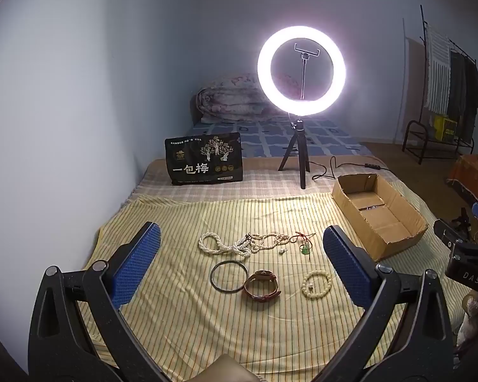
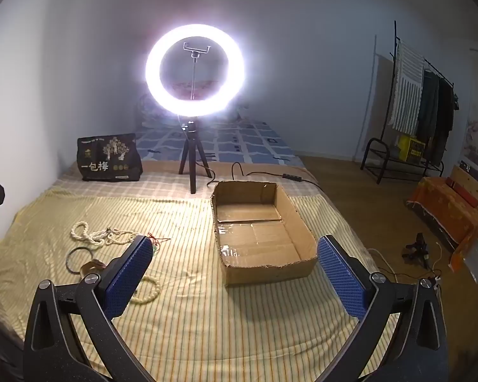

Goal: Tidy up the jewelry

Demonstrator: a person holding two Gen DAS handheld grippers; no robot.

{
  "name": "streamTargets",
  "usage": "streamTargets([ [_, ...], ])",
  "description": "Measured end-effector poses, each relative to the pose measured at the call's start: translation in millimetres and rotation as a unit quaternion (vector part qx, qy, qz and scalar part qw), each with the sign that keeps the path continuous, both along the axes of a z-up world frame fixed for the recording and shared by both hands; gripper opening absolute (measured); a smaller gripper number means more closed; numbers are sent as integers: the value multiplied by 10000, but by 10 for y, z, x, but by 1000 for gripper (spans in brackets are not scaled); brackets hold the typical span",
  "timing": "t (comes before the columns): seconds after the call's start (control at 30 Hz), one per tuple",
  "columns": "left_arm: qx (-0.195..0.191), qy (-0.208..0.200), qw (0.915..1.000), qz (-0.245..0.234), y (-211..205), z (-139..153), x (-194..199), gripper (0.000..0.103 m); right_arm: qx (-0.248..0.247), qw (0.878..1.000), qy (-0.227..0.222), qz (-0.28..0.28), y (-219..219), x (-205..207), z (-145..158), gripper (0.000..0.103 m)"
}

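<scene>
**Jewelry spread out on the bed, nothing picked up**

Yellow striped bedding [image 1: 207,318] was laid over the bed, with a lit ring light [image 1: 301,70] stood on its little tripod at roughly 12 o'clock in the left wrist view, and a dark snack bag [image 1: 204,163] propped up at about 11 o'clock from it.

All the jewelry was seen loose on the cloth. A tangle of pearl necklaces [image 1: 239,243] was spread across the middle, with a small green pendant on a red cord [image 1: 305,247] just at its 3 o'clock end. Nearer the camera, a dark bangle [image 1: 229,276], a brown leather watch [image 1: 260,286] and a cream bead bracelet [image 1: 316,285] were lined up; the bangle and watch were touching or overlapping, the bracelet a bit apart.

An open cardboard box [image 2: 302,222] was sat at about 2 o'clock from the pile, and nothing could be made out inside it.

The left gripper [image 1: 241,245] was held wide open over the jewelry with nothing gripped. The right gripper [image 2: 235,256] was spread wide too, framing the near end of the box, nothing between its pads.
</scene>
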State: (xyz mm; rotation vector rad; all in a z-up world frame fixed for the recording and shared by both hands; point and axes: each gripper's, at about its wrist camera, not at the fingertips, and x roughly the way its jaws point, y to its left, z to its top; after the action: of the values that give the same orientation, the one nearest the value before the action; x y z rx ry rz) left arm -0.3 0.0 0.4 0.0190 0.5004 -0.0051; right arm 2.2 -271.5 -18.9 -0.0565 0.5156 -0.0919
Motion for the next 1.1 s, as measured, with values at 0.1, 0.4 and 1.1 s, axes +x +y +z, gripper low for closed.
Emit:
streamTargets([
  [0.1, -7, 18, 10000, 11, -3, 13, 7, 103, -6, 10000, -2, -11, 0, -7, -1, 102],
  [0.4, -4, 7, 10000, 5, -2, 13, -6, 103, -7, 10000, 13, -37, -4, -3, -9, 102],
  [1.1, 8, 23, 10000, -3, -2, 11, -9, 103, 13, 10000, 95, -28, 6, 22, -32, 102],
])
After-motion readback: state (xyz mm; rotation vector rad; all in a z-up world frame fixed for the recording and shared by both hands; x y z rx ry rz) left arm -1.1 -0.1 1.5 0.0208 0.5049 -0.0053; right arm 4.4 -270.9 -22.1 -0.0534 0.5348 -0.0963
